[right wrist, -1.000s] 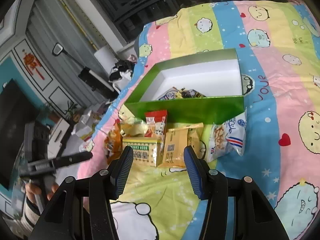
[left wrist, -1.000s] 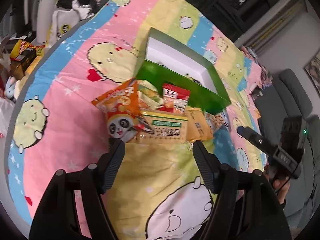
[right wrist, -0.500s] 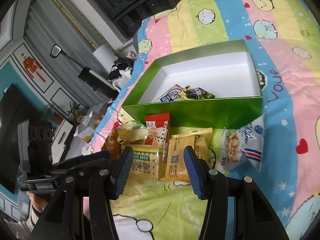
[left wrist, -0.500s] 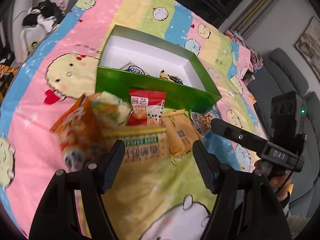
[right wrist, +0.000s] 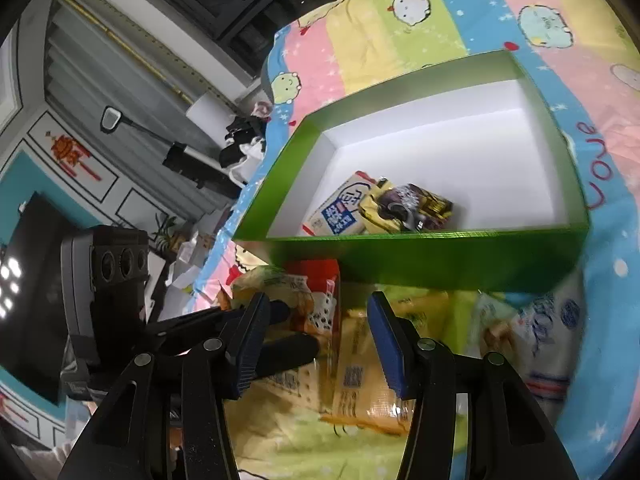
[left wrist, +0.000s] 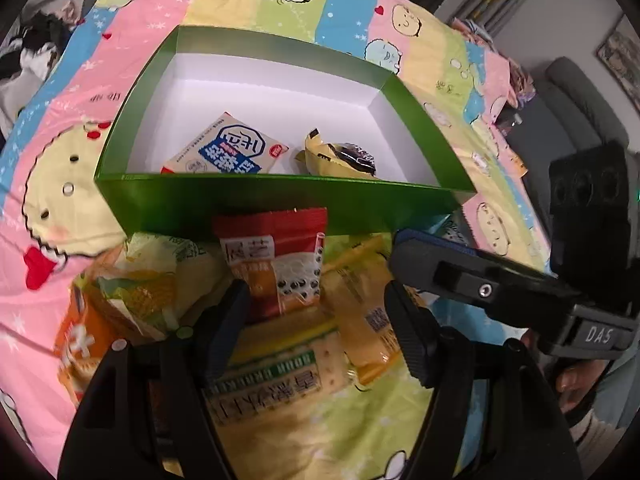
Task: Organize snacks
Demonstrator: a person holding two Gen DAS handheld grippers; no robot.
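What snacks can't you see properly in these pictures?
- Left wrist view: the cracker pack is blurred and partly behind the left claw.
- Left wrist view: the orange bag is blurred at the edge.
- Right wrist view: the blue-and-white bag is blurred; the green box covers its top.

Beyond the claw's fingers, a green box [left wrist: 248, 200] with white inside — nearer, a red pouch [left wrist: 276, 256] — all on a pastel-striped cartoon blanket [left wrist: 60, 216].
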